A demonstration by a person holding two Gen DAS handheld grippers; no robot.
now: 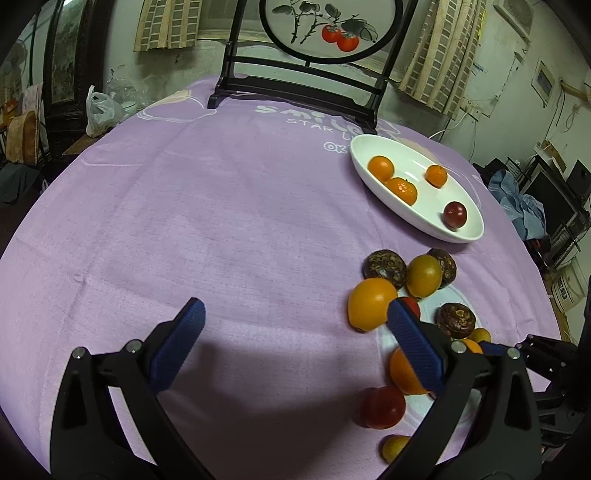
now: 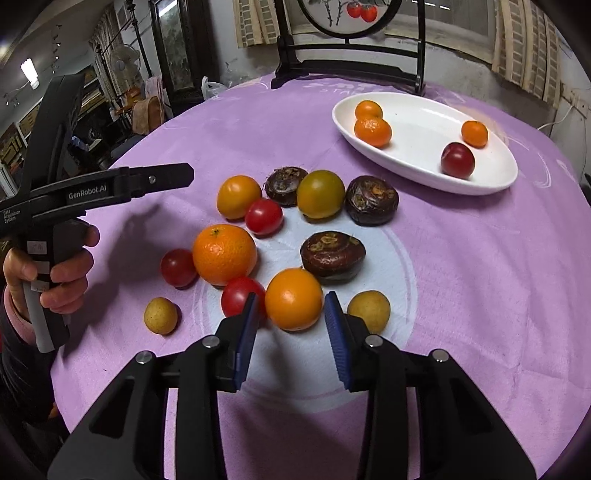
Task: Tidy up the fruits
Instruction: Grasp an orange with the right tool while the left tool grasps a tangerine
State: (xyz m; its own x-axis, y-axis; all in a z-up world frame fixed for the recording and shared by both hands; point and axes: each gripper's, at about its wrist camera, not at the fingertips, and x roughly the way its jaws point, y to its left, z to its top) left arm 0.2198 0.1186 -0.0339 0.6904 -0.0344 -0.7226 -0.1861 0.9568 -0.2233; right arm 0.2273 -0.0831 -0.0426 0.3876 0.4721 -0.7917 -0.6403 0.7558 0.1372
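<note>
Four fruits lie in the white dish; eleven wait on the worktop, one orange fruit between the right gripper's released jaws; left gripper spread, empty.

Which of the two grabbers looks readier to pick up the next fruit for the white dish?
The right gripper: its open jaws already flank an orange fruit. The left gripper is open over bare purple cloth, beside the pile.

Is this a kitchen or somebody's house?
Probably a lived-in room at home, not clearly a kitchen: a table under a purple printed cloth, a standing fan, curtains, and a round persimmon painting in a dark stand.
</note>
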